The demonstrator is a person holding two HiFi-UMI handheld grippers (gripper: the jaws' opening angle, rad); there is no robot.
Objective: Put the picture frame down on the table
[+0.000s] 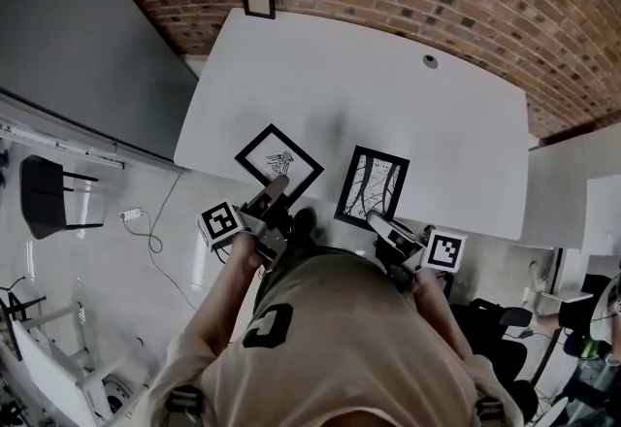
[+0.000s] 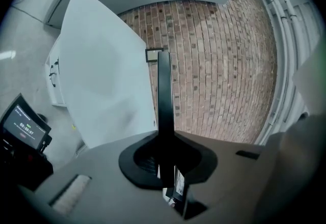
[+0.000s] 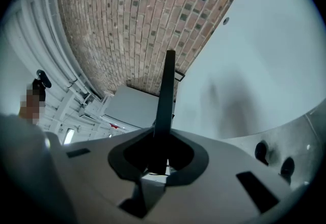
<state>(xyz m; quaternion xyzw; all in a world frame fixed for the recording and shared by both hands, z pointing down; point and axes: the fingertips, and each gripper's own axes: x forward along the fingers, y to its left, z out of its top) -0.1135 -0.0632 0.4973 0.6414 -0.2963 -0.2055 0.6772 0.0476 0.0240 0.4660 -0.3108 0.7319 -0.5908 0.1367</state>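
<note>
Head view: left hand-held gripper (image 1: 276, 188) pinches picture frame (image 1: 278, 161), right hand-held gripper (image 1: 376, 219) a second frame (image 1: 372, 184). Both are gripped by near edges w/ faces up over desk (image 1: 388, 85), lower middle, prob. to lay flat.

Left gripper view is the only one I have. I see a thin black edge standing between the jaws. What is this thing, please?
Observer: A black picture frame with a line drawing; the left gripper is shut on its near corner.
Operator: And the other side?
Observer: The right gripper is shut on a second frame.
Operator: Are they over the table?
Observer: In the head view, both show above the near half of the white table; contact I cannot tell.
</note>
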